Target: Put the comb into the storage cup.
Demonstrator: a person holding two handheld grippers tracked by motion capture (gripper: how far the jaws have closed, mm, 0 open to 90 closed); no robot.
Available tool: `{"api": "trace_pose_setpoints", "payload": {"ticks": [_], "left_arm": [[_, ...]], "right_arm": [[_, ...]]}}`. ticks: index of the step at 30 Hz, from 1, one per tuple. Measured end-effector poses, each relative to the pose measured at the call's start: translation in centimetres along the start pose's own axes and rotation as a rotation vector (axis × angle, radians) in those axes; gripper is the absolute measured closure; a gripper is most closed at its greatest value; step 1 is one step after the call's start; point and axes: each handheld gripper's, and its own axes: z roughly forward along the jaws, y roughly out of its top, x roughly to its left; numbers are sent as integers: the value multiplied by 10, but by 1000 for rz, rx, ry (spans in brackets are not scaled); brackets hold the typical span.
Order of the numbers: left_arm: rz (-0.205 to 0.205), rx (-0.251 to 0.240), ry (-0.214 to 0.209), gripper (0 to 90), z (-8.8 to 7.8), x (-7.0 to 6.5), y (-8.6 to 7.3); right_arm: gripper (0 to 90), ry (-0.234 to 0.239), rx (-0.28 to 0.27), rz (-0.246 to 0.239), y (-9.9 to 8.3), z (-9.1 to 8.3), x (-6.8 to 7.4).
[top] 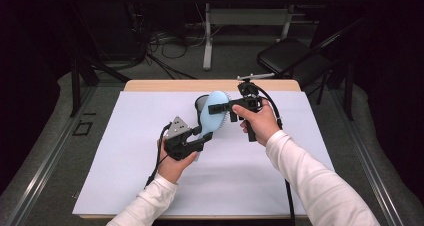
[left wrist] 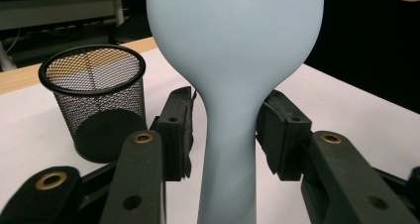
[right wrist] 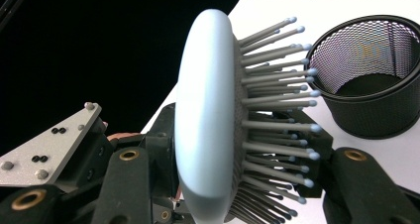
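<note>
Left gripper [top: 200,136]: jaws stand apart on either side of the hairbrush [top: 215,113] handle, with a gap visible at each pad. Hairbrush: pale blue, raised above the white sheet [top: 125,176], in front of the black mesh cup [left wrist: 94,100]. Right gripper [top: 227,111]: clamped across the brush head, one jaw on the smooth back, the other among the bristles.

Sleeves [top: 320,186]: both arms are wearing white long sleeves.
Left tool [top: 206,135]: showing black jaws, brass-ringed screws, a grey triangular plate.
Right tool [top: 221,113]: trailing a black cable.
</note>
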Motion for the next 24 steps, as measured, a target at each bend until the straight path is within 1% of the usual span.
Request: {"api": "trace_pose_setpoints", "payload": {"ticks": [3,8,19,24], "left_arm": [[-1,2,1,556,0,1,0],[-15,-8,3,513,0,2,0],[-33,-23,4,433,0,3,0],[-45,-21,10,406,0,5,0]], "right_arm": [[481,-1,-4,3,0,0,-1],[481,-8,-9,3,0,-1,-3],[481,-32,-24,9,1,-6,-7],[481,-38,-26,13,1,-8,-10]]}}
